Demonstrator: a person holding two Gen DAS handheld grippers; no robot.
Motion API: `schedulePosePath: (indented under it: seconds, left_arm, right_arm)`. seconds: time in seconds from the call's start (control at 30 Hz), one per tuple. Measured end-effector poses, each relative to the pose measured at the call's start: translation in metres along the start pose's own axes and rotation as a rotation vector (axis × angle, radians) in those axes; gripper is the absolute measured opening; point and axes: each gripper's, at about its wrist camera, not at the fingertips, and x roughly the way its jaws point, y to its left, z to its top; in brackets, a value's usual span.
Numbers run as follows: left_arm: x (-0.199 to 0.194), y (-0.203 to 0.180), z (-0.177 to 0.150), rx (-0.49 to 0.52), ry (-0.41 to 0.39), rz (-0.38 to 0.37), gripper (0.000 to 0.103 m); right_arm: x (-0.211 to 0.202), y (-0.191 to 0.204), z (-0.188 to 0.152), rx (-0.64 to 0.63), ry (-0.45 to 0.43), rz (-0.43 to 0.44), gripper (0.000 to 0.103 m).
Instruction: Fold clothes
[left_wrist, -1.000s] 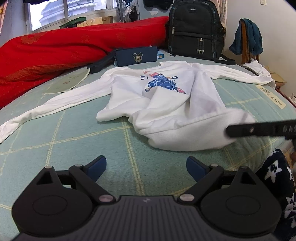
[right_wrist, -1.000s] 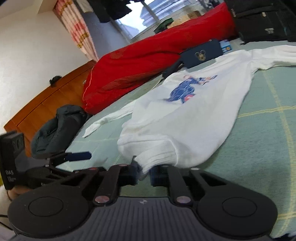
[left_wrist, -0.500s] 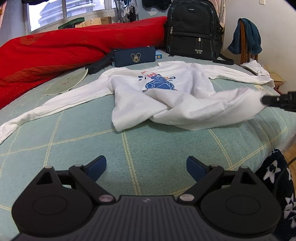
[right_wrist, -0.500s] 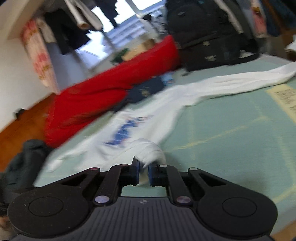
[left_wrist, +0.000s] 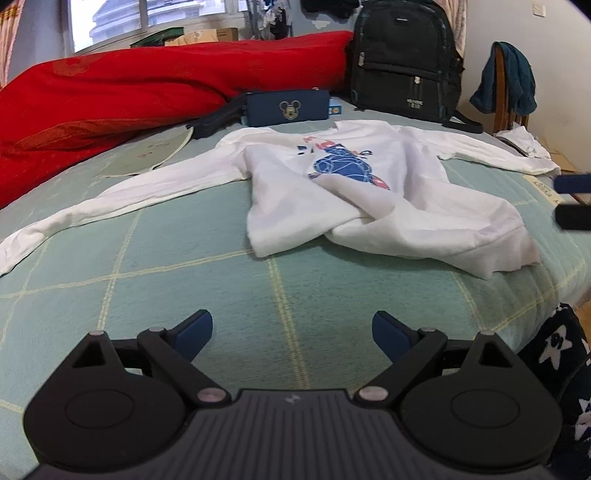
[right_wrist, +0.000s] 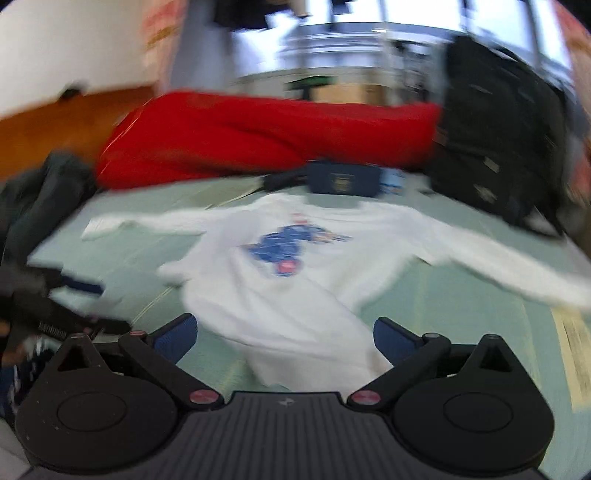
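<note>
A white long-sleeved sweatshirt (left_wrist: 369, 192) with a blue print is laid face up on the bed (left_wrist: 184, 266), toward its right edge, so that the flat mattress can serve as a folding surface. Both sleeves are spread outward toward the left and right edges, which leaves them ready to be folded in. The hem is not yet flat: its left part is turned and bunched across the body, while the right corner (left_wrist: 509, 251) is drawn out toward the bed's near right corner, apparently to straighten the lower edge.

The right tool (right_wrist: 282, 341) is seen with its jaws opening and nothing pressed between the pads; the hem corner lies just below and between them, released. In the left wrist view its tips show at the right border (left_wrist: 574, 201). The left tool (left_wrist: 291, 328) is held spread wide above bare bedspread at the near edge, empty, seemingly waiting to take the crumpled left hem.

Along the far edge, a red quilt (left_wrist: 147, 88), a navy pouch (left_wrist: 288, 109) and a black backpack (left_wrist: 402, 59) are kept clear of the garment.
</note>
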Motion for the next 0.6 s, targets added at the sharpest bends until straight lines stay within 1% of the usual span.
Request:
schedulePosePath:
  seconds: [0.17, 0.3, 0.37, 0.43, 0.5, 0.6]
  left_arm:
    - [-0.002, 0.015, -0.002, -0.025, -0.005, 0.022, 0.093]
    - [-0.002, 0.027, -0.004, -0.046, -0.006, 0.037, 0.093]
    - [0.0, 0.033, -0.004, -0.055, -0.003, 0.045, 0.093]
    - [0.002, 0.038, -0.003, -0.059, 0.0, 0.049, 0.093]
    - [0.005, 0.042, 0.0, -0.061, 0.003, 0.043, 0.093]
    - [0.014, 0.043, 0.004, -0.056, 0.007, 0.021, 0.093]
  right_arm:
    - [0.047, 0.052, 0.018, -0.241, 0.053, 0.007, 0.103]
    - [0.086, 0.091, 0.016, -0.427, 0.098, 0.008, 0.103]
    - [0.103, 0.105, 0.011, -0.515, 0.114, -0.016, 0.103]
    - [0.118, 0.115, 0.006, -0.606, 0.124, -0.071, 0.103]
    - [0.129, 0.116, 0.003, -0.682, 0.122, -0.131, 0.103]
    - [0.135, 0.106, 0.008, -0.712, 0.126, -0.183, 0.103]
